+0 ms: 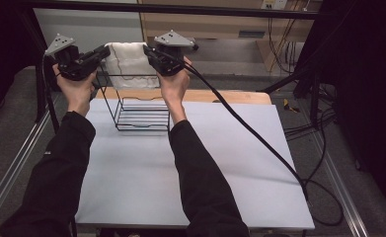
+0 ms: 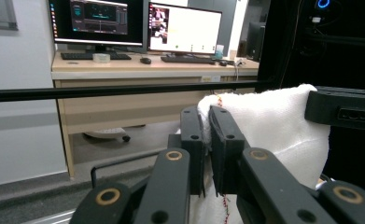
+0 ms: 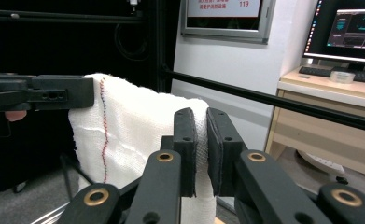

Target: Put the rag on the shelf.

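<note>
A white towel (image 1: 128, 63) hangs stretched between my two grippers, above a black wire rack (image 1: 136, 104) at the back of the white table (image 1: 190, 163). My left gripper (image 1: 103, 53) is shut on the towel's left top corner (image 2: 255, 116), cloth pinched between its pads. At the other top corner (image 3: 138, 135), my right gripper (image 1: 148, 53) is shut on the cloth as well. A thin red stitched line runs down the cloth. Each gripper view also shows the other gripper's black jaws clamped on the far corner. The towel's lower part hangs just behind the rack's top rail.
The table's wooden back edge (image 1: 240, 96) lies behind the rack. A black frame bar (image 1: 180, 9) crosses overhead at the back. The right gripper's cable (image 1: 259, 143) trails across the table's right side. Beyond stands a desk with monitors (image 2: 138, 28).
</note>
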The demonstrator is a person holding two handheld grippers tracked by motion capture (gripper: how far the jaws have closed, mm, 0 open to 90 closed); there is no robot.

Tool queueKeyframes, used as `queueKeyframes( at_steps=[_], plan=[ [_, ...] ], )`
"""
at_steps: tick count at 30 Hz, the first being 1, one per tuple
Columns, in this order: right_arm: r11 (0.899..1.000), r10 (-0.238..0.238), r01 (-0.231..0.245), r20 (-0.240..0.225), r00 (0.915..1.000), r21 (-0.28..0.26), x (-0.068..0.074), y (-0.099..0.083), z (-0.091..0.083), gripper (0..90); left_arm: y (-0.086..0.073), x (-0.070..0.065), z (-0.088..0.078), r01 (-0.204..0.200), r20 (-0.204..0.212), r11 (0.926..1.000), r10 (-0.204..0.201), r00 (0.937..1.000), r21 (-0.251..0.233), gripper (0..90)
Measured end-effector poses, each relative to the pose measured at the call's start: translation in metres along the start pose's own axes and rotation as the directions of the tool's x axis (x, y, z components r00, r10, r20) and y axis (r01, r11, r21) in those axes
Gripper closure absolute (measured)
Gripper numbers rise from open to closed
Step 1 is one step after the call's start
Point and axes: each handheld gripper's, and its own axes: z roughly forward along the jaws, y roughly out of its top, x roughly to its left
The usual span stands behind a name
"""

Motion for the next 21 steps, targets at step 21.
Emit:
queueKeyframes(
  at_steps=[21],
  plan=[
    [1.0,-0.026,0.027,-0.03,0.9992,0.01,0.021,-0.011,-0.023,82.6,-0.015,-0.004,-0.025,-0.005,0.039,0.9996,0.004,0.9992,0.028,83.9]
  ],
)
